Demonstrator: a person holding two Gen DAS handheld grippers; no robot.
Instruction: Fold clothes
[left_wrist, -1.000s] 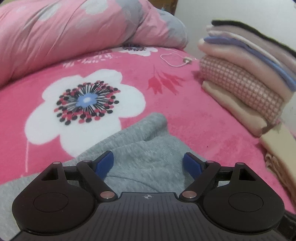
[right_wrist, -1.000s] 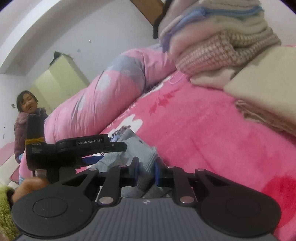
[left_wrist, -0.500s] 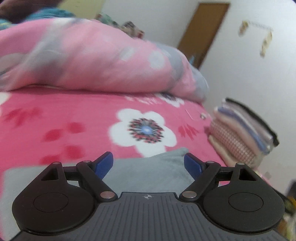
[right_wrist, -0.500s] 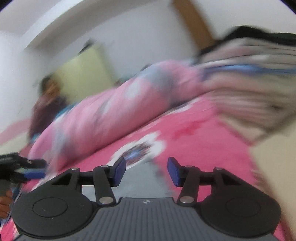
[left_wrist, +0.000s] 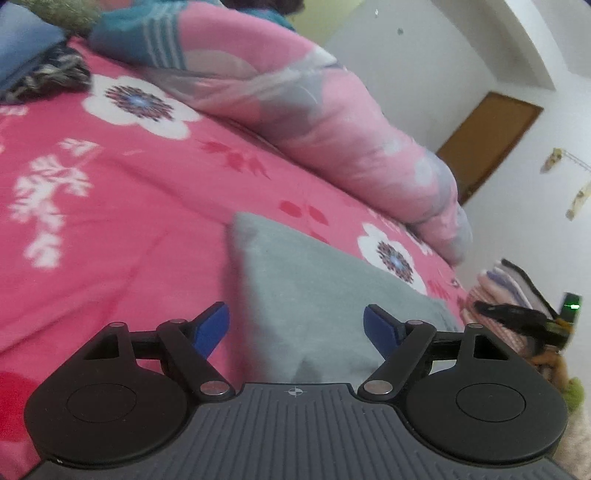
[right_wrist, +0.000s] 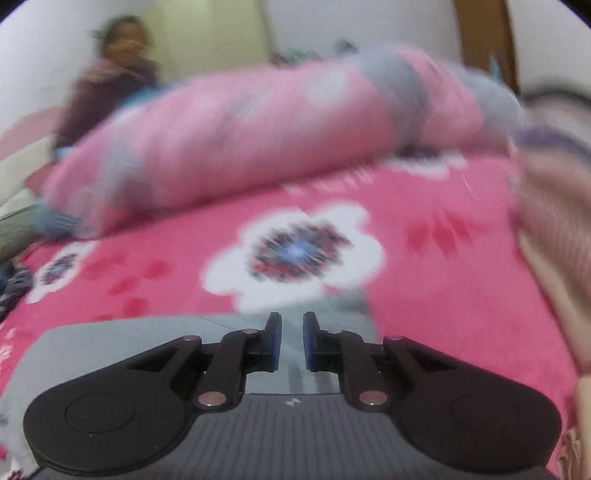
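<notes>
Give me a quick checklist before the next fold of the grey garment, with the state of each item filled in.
1. Grey garment lies flat on the pink bedspread: ok.
2. Left gripper jaws wide open, holding nothing: ok.
3. Right gripper jaws nearly shut; pinching cloth or not: cannot tell.
4. Right wrist view sharp enough to aim: not ok, blurred.
5. Folded stack sits apart from the garment: ok.
6. Rolled quilt off the garment: ok.
</notes>
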